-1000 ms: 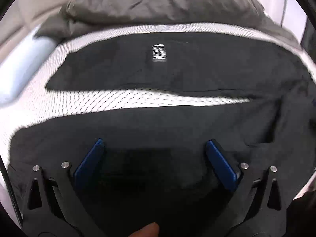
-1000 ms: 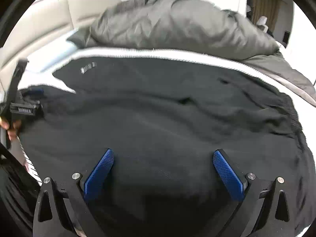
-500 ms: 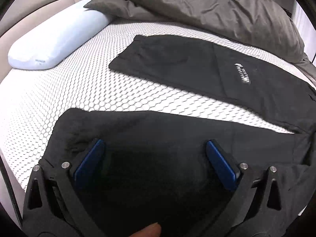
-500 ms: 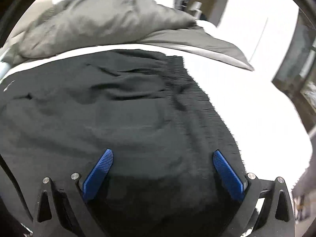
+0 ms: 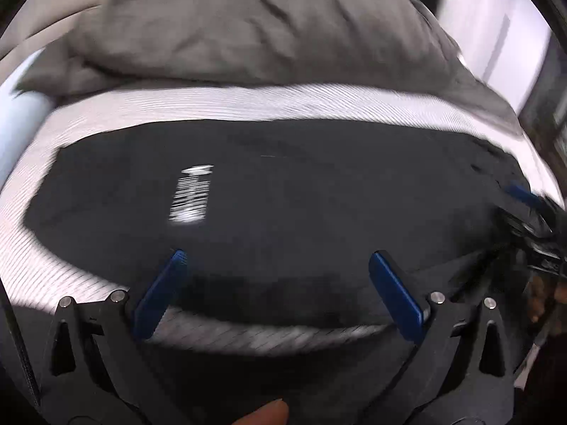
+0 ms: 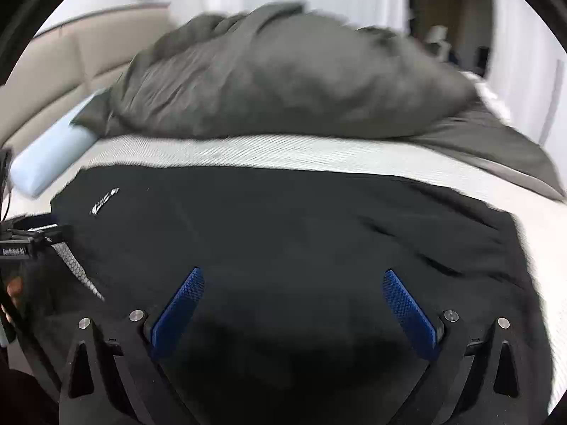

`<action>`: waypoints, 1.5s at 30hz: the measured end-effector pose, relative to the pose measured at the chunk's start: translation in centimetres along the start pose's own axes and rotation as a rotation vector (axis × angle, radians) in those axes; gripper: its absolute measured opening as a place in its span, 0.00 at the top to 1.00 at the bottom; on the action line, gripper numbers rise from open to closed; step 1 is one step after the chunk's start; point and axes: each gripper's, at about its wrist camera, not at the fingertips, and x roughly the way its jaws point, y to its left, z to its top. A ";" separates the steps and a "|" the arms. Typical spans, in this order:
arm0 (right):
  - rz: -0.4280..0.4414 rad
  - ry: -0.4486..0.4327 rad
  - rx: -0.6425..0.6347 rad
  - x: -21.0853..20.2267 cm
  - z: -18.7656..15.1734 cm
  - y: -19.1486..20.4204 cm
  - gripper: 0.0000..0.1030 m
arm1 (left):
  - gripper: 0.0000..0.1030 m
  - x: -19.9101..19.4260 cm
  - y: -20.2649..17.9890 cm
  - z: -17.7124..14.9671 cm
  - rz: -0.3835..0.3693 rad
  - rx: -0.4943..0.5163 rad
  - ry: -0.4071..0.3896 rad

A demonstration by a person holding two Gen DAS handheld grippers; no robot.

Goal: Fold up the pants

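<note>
The left wrist view is taken from low over the near edge of the bed, along the wide-spread blue fingers of the left gripper (image 5: 276, 283), toward the far grey duvet (image 5: 269, 28). The black pants (image 5: 319, 205) are seen close, filling the middle, with motion blur throughout. The right wrist view is taken from a similar low, near position further right, along the parted fingers of the right gripper (image 6: 292, 301), facing the same way. Shared by both views are the pants (image 6: 283, 233), their white logo (image 6: 104, 201), the white mattress strip (image 6: 283, 152), the duvet (image 6: 290, 78) and the pale pillow (image 6: 53, 156) at far left.
</note>
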 end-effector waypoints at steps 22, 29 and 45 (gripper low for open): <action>-0.358 0.190 0.253 4.3 -1.7 -17.1 0.04 | 0.01 3.6 11.3 -0.4 0.227 -0.238 0.052; -0.237 0.118 0.117 3.8 1.6 -9.4 0.04 | 0.01 1.3 6.4 0.1 0.184 -0.122 0.031; -0.082 0.254 -0.041 14.3 6.6 1.7 0.03 | 0.00 9.3 -5.5 5.3 0.050 0.080 0.146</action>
